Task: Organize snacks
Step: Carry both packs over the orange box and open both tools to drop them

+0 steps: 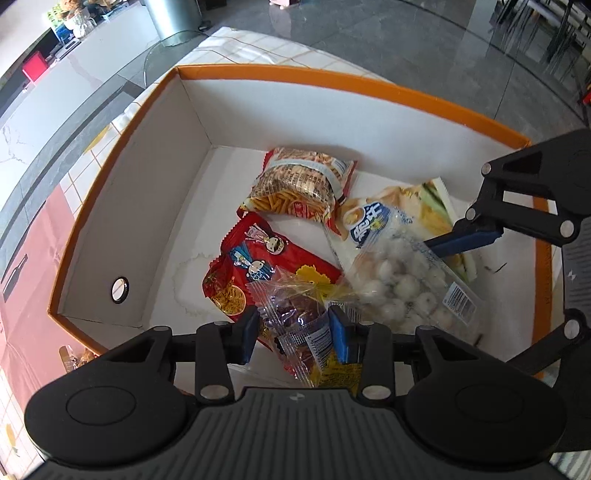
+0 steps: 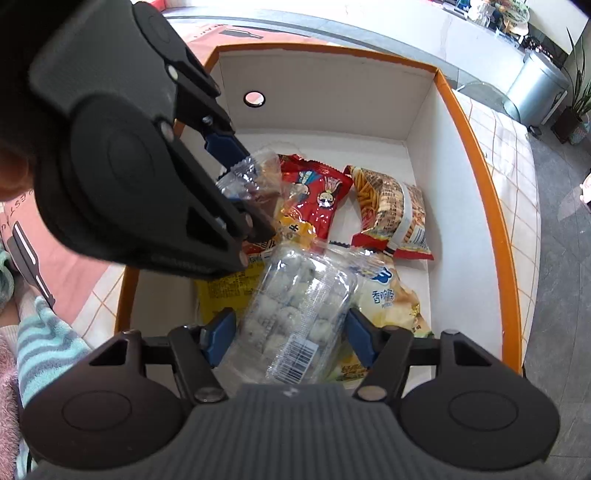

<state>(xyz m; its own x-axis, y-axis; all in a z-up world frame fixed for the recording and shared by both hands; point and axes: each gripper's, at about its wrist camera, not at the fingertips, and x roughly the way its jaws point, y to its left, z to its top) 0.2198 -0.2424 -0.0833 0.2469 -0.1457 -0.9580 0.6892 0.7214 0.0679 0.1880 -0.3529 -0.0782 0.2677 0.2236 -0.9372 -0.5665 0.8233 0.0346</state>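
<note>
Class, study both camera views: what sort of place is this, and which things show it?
Probably a home living or dining area. A tiled grey floor, a metal bin beside a potted plant, and a checked tablecloth under the orange-rimmed snack box suggest it.

i see a grey polished stone floor (image 1: 406,44) with window glare on it. the work surface is covered by a white cloth with an orange grid (image 1: 258,48), plus a pink printed mat (image 1: 33,258) along one edge. a round glass tabletop (image 1: 166,59) sits past the far corner, and a silver cylindrical bin (image 1: 173,14) stands behind it. a long white marble-look counter (image 1: 74,85) runs down the side, clutter and something red (image 1: 35,66) on it. dark chair legs (image 1: 546,26) show in the far corner. potted plant (image 2: 576,99) stands beside the bin in the right wrist view. bright daylight all round.
</note>
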